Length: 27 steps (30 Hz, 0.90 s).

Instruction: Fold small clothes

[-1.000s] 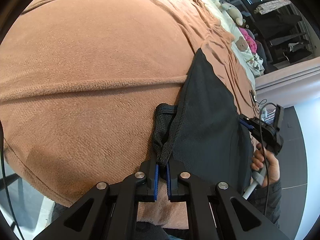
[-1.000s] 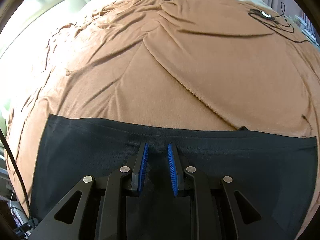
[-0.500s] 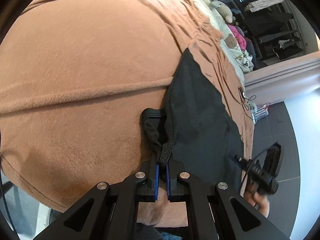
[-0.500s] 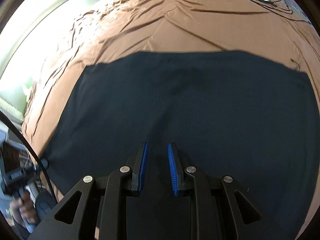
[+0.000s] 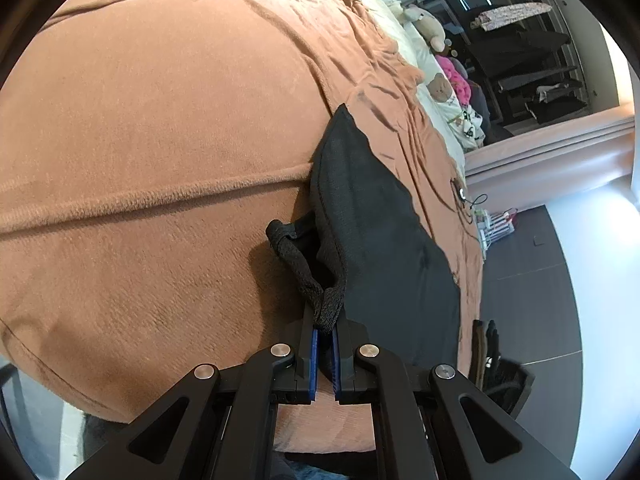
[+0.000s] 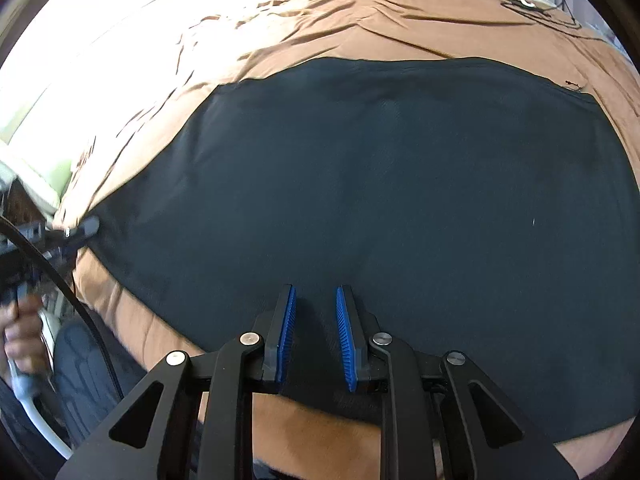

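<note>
A black garment (image 6: 400, 200) lies spread flat on a brown blanket (image 6: 400, 24) over a bed. In the left wrist view the garment (image 5: 380, 240) runs away to the right, and my left gripper (image 5: 325, 330) is shut on its bunched corner at the near edge. In the right wrist view my right gripper (image 6: 314, 300) hovers open and empty above the near edge of the garment. The left gripper (image 6: 80, 230) shows there at the garment's left corner, blurred.
The blanket (image 5: 160, 140) covers most of the bed, with a raised seam across it. Plush toys (image 5: 428, 24) and pillows lie at the bed's head. A cable with a small device (image 6: 528, 4) lies on the far blanket. Dark floor (image 5: 528, 280) is to the right.
My right gripper has pulled back from the garment's far edge to its near edge and risen, still open. My left gripper keeps hold of the corner and has shifted slightly.
</note>
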{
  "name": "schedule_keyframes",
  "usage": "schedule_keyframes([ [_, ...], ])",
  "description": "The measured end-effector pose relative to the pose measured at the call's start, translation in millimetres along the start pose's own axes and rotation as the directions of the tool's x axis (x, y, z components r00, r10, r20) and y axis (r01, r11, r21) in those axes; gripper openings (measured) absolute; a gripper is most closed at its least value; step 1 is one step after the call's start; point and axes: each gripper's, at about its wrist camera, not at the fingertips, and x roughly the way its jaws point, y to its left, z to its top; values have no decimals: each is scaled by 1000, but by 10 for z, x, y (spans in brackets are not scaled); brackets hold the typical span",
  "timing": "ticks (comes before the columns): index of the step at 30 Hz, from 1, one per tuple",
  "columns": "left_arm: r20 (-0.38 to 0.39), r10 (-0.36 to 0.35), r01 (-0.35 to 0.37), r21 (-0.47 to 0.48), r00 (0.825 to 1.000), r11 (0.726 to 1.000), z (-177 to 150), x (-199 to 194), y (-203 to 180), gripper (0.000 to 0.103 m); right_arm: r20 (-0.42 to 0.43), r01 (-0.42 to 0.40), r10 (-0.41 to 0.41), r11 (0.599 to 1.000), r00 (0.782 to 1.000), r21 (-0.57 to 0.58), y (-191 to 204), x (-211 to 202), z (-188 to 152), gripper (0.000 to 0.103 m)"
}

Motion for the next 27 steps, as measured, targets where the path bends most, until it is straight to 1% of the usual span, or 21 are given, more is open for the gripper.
schedule_keyframes([
  [3, 8, -40, 40, 11, 999, 999, -15, -68, -51, 5, 9, 13, -13, 1000, 1000, -22, 71, -33, -132, 17],
  [5, 8, -76, 76, 19, 997, 997, -9, -107, -116, 5, 11, 11, -11, 1000, 1000, -15, 109, -52, -201, 17],
  [7, 11, -97, 96, 38, 995, 995, 4, -155, -204, 5, 12, 5, -5, 1000, 1000, -6, 107, -84, -262, 17],
  [11, 11, -141, 140, 69, 990, 988, 47, -204, -415, 5, 16, -10, 10, 1000, 1000, 5, 88, -177, -296, 16],
  [14, 10, -160, 159, 100, 987, 982, 63, -217, -572, 5, 49, -17, 16, 1000, 999, 26, 58, -265, -253, 16],
  [19, 3, -190, 188, 131, 982, 973, 102, -173, -854, 5, 85, -27, 24, 999, 996, 42, 2, -423, -302, 16],
  [23, 0, -209, 207, 150, 978, 967, 150, -132, -1054, 5, 98, -47, 41, 997, 994, 62, 0, -435, -283, 16],
  [27, -4, -216, 213, 171, 976, 962, 184, -105, -1215, 5, 96, -73, 64, 993, 993, 96, -58, -353, -322, 16],
])
